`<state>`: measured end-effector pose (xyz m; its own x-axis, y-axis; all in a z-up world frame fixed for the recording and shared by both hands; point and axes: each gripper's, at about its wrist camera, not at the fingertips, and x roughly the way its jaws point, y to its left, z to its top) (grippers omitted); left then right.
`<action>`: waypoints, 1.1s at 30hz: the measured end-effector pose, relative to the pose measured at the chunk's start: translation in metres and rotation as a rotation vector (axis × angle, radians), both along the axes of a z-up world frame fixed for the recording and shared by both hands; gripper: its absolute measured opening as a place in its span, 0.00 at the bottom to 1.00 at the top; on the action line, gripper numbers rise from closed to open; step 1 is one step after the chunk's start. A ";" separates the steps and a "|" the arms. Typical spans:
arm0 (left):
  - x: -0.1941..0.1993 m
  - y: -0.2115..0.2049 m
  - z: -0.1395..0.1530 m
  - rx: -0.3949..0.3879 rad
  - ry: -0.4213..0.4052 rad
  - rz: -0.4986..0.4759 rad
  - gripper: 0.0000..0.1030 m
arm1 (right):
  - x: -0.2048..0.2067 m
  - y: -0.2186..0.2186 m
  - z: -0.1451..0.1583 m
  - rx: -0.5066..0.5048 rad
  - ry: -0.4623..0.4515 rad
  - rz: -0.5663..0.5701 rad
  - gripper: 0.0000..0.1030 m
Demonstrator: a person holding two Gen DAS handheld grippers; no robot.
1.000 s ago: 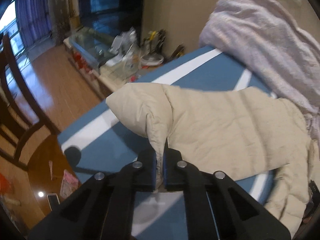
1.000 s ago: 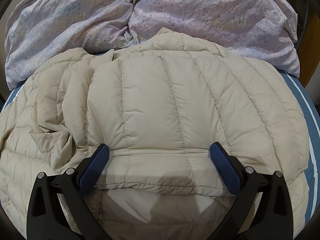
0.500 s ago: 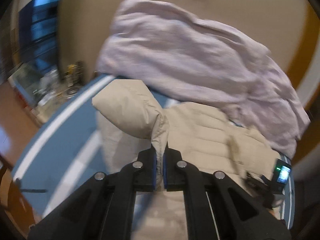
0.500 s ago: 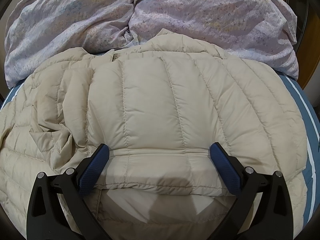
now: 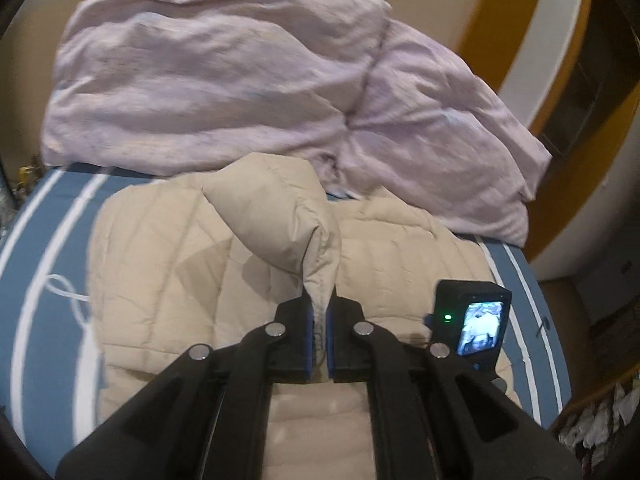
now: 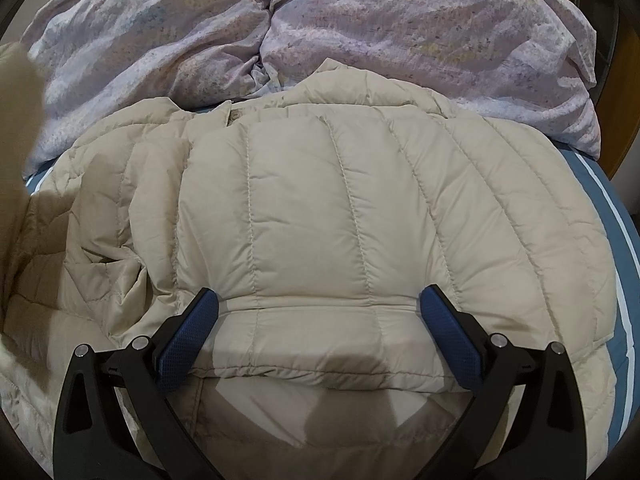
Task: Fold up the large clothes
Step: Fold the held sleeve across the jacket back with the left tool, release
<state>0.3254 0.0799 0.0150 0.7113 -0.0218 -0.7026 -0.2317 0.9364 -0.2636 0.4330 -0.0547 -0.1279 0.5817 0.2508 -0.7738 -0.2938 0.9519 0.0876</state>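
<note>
A beige quilted down jacket (image 6: pixel 340 208) lies spread on a blue bed with white stripes (image 5: pixel 36 264). My left gripper (image 5: pixel 319 312) is shut on the cuff end of the jacket's sleeve (image 5: pixel 276 216) and holds it lifted above the jacket's body (image 5: pixel 160 248). The lifted sleeve shows blurred at the left edge of the right wrist view (image 6: pixel 16 112). My right gripper (image 6: pixel 320 304) is open, its fingers on either side of the folded jacket's near panel, low over it. The right gripper's camera unit shows in the left wrist view (image 5: pixel 472 316).
A crumpled lilac duvet (image 5: pixel 240 76) is heaped along the far side of the bed, against the jacket's far edge; it also fills the top of the right wrist view (image 6: pixel 360 28). A beige wall and an orange-framed doorway (image 5: pixel 520 32) stand behind. The bed's right edge (image 6: pixel 620 248) is close.
My left gripper has swung the held sleeve from the bed's left side, towards the duvet, and over the jacket's body. The right gripper has stayed still and open.
</note>
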 end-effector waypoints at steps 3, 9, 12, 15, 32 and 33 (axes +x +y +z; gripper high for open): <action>0.010 -0.011 -0.010 -0.017 0.018 -0.026 0.05 | -0.002 -0.001 0.001 -0.007 0.000 -0.002 0.99; 0.030 -0.032 -0.029 -0.070 0.062 -0.066 0.05 | -0.013 -0.022 0.011 -0.026 -0.011 -0.011 0.99; 0.039 -0.041 -0.037 -0.103 0.086 -0.090 0.08 | -0.021 -0.042 0.013 -0.050 -0.049 -0.042 0.99; 0.043 -0.050 -0.043 -0.153 0.103 -0.119 0.21 | -0.024 -0.065 0.020 -0.051 -0.061 -0.083 0.99; -0.031 0.021 -0.041 0.005 0.093 -0.003 0.57 | -0.042 -0.056 0.055 0.221 -0.066 0.087 0.33; -0.034 0.025 -0.042 0.013 0.096 0.006 0.57 | -0.043 -0.050 0.054 0.207 -0.065 0.096 0.30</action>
<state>0.2912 0.1053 -0.0269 0.6405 -0.0084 -0.7679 -0.2608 0.9381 -0.2278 0.3901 -0.1049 -0.0738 0.5943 0.4571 -0.6617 -0.3939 0.8828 0.2561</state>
